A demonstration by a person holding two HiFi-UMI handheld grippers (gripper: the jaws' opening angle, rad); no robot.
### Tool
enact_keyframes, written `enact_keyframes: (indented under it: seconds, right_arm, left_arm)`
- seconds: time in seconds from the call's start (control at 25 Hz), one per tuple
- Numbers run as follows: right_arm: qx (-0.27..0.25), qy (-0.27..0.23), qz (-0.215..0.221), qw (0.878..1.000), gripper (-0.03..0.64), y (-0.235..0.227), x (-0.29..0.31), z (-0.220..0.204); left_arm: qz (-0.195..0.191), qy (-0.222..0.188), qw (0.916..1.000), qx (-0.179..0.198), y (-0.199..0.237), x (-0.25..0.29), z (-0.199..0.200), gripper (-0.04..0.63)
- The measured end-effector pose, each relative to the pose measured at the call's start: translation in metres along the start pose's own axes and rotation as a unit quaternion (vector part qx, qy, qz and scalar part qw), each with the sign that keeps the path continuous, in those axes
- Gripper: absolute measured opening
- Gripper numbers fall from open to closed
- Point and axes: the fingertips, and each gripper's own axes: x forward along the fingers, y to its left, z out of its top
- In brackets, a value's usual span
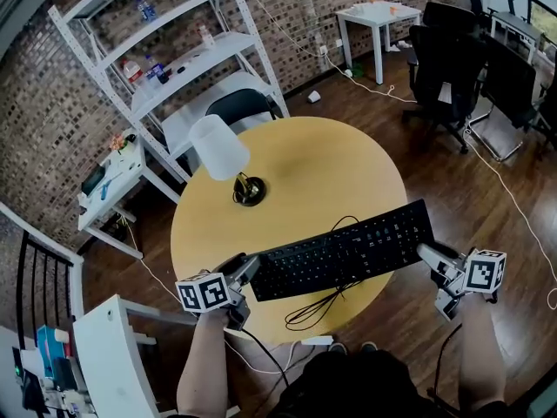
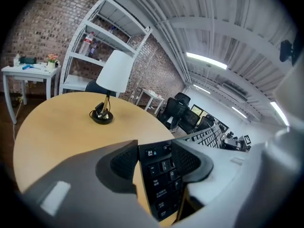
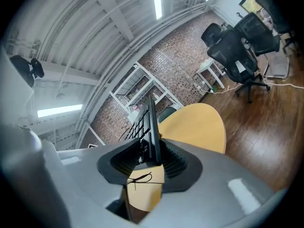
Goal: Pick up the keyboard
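Observation:
A black keyboard (image 1: pixel 348 251) hangs above the near edge of the round yellow table (image 1: pixel 331 164), held at both ends. My left gripper (image 1: pixel 248 268) is shut on its left end; in the left gripper view the keys (image 2: pixel 159 175) sit between the two dark pads (image 2: pixel 124 161) of the gripper (image 2: pixel 156 158). On the right end, my right gripper (image 1: pixel 431 255) is shut, and the right gripper view shows the keyboard (image 3: pixel 147 122) edge-on in its jaws (image 3: pixel 153 153). The black cable (image 1: pixel 318 307) trails in loops onto the table.
A white-shaded desk lamp (image 1: pixel 222 151) stands on the table's far left part. Behind the table are a dark chair (image 1: pixel 239 103) and white metal shelves (image 1: pixel 174 50). Black office chairs (image 1: pixel 444 59) and a small white table (image 1: pixel 379 16) stand at the far right.

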Motion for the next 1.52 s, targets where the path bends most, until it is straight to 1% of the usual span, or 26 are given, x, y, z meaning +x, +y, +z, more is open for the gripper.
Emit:
enact_keyframes:
  seconds: [0.2, 0.32, 0.4, 0.48, 0.6, 0.72, 0.76, 0.88, 0.96, 1.0, 1.12, 1.16, 1.28, 1.36, 1.48, 1.52]
  right_arm:
    - [0.004, -0.023, 0.009, 1.000, 0.127, 0.031, -0.009, 0.024]
    - [-0.028, -0.030, 0.014, 0.999, 0.127, 0.052, -0.010, 0.043]
    - [-0.027, -0.040, 0.017, 0.999, 0.127, 0.060, -0.013, 0.049]
    - [-0.047, -0.045, 0.021, 0.998, 0.127, 0.068, -0.017, 0.058]
    - [-0.067, -0.052, 0.028, 0.996, 0.127, 0.086, -0.012, 0.075]
    - [-0.059, -0.057, 0.028, 0.996, 0.127, 0.101, -0.004, 0.089]
    - [-0.055, -0.058, 0.030, 0.996, 0.127, 0.104, -0.003, 0.091]
    - [-0.063, -0.059, 0.034, 0.996, 0.127, 0.109, -0.004, 0.094]
    - [-0.078, -0.059, 0.034, 0.995, 0.127, 0.110, -0.004, 0.095]
    - [-0.076, -0.061, 0.034, 0.995, 0.127, 0.109, -0.005, 0.095]
    - [-0.028, -0.069, 0.037, 0.997, 0.129, 0.105, -0.004, 0.088]
    - [-0.030, -0.069, 0.037, 0.996, 0.129, 0.105, -0.004, 0.088]
    - [-0.074, -0.063, 0.040, 0.994, 0.127, 0.108, -0.003, 0.093]
    - [-0.073, -0.065, 0.043, 0.994, 0.129, 0.108, -0.003, 0.093]
    - [-0.040, -0.069, 0.042, 0.996, 0.129, 0.104, -0.004, 0.089]
    - [-0.049, -0.068, 0.041, 0.996, 0.129, 0.103, -0.003, 0.089]
  left_arm:
    - [-0.007, -0.023, 0.9995, 0.020, -0.022, -0.021, 0.037, 0.218]
    - [-0.010, -0.039, 0.9986, 0.035, -0.032, -0.035, 0.063, 0.218]
    - [-0.008, -0.052, 0.9976, 0.045, -0.040, -0.043, 0.078, 0.218]
    - [-0.006, -0.066, 0.9964, 0.053, -0.047, -0.050, 0.090, 0.218]
    - [-0.004, -0.082, 0.9953, 0.051, -0.050, -0.060, 0.108, 0.218]
    - [-0.005, -0.090, 0.9950, 0.044, -0.048, -0.070, 0.122, 0.218]
    - [-0.005, -0.092, 0.9947, 0.044, -0.048, -0.072, 0.125, 0.218]
    - [-0.003, -0.098, 0.9939, 0.050, -0.049, -0.077, 0.129, 0.218]
    - [0.000, -0.101, 0.9935, 0.052, -0.050, -0.079, 0.130, 0.218]
    - [0.000, -0.103, 0.9934, 0.052, -0.051, -0.079, 0.130, 0.218]
    - [0.000, -0.103, 0.9934, 0.049, -0.052, -0.078, 0.127, 0.216]
    - [0.000, -0.104, 0.9934, 0.047, -0.052, -0.078, 0.127, 0.216]
    - [-0.002, -0.105, 0.9936, 0.041, -0.050, -0.077, 0.123, 0.215]
    - [0.000, -0.108, 0.9932, 0.043, -0.050, -0.077, 0.124, 0.215]
    - [0.005, -0.114, 0.9922, 0.050, -0.050, -0.079, 0.127, 0.215]
    - [0.005, -0.115, 0.9921, 0.052, -0.050, -0.079, 0.128, 0.215]
